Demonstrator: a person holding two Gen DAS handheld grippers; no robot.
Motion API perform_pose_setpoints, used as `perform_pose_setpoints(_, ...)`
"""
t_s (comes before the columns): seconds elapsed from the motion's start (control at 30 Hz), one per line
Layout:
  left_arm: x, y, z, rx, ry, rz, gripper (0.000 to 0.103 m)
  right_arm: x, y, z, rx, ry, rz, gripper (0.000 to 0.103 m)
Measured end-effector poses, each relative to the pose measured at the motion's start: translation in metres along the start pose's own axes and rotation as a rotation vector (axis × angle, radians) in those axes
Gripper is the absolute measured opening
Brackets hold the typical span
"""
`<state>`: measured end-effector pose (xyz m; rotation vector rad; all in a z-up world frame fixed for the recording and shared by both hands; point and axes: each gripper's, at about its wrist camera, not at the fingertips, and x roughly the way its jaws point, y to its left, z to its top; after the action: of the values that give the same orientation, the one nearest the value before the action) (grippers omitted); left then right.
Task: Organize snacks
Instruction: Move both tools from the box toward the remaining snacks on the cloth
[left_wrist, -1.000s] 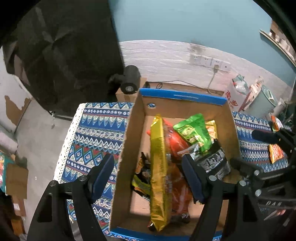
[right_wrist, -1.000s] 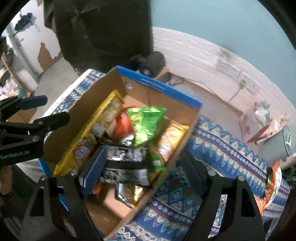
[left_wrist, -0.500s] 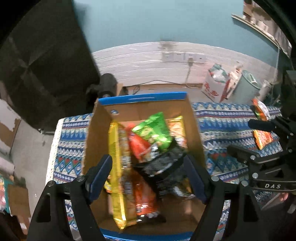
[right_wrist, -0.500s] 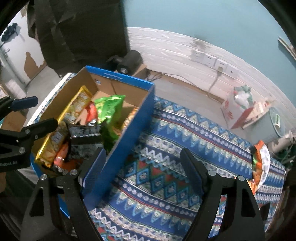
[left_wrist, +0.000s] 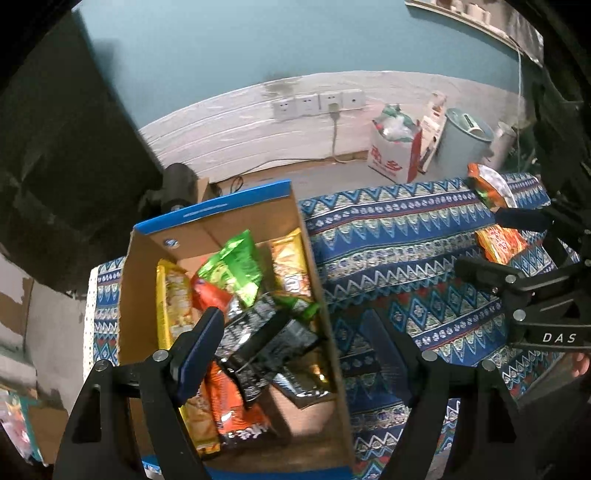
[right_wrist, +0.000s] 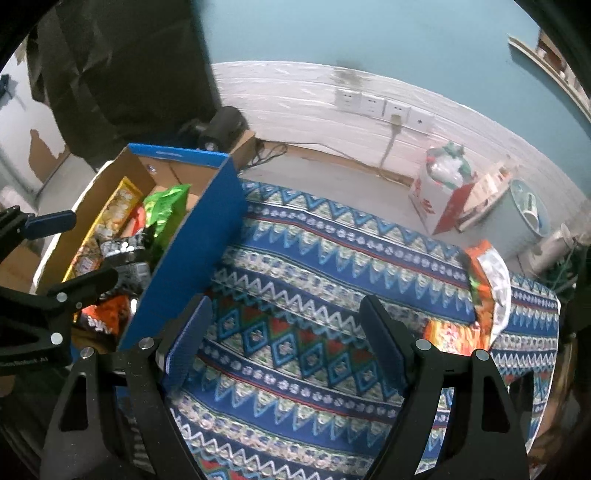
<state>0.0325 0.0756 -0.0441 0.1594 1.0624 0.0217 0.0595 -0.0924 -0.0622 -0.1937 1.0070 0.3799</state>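
A cardboard box (left_wrist: 314, 280) with blue outer walls (right_wrist: 199, 251) stands on the patterned cloth (right_wrist: 332, 258). It holds several snacks: a green bag (left_wrist: 232, 269), a long yellow pack (left_wrist: 173, 306), a black packet (left_wrist: 266, 339) and an orange pack (left_wrist: 236, 410). My left gripper (left_wrist: 291, 328) is open and holds nothing; it hangs over the box's right wall, one finger above the snacks and one above the cloth. My right gripper (right_wrist: 286, 310) is open and holds nothing, above bare cloth just right of the box. Two orange snack bags (right_wrist: 480, 295) (right_wrist: 454, 336) lie at the cloth's far right.
On the floor behind the table stand a white and red carton (left_wrist: 395, 155), a pale bin (left_wrist: 465, 136) and a black round device (left_wrist: 177, 184). Wall sockets (right_wrist: 384, 107) sit on the white boards. The table's white-trimmed left edge (left_wrist: 88, 332) is close to the box.
Both grippers have swept to the right. The left one went from the box's left wall to its right wall. The right one left the box for the cloth, and the orange bags came into view.
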Motion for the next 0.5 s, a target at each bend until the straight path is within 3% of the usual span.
perform_pose_setpoints(0.5, 0.003, -0.067, 0.010, 0.127, -0.005, -0.019, 0.081, -0.019, -0.055, -0.035, 0.071, 0.000, -0.048, 0.081)
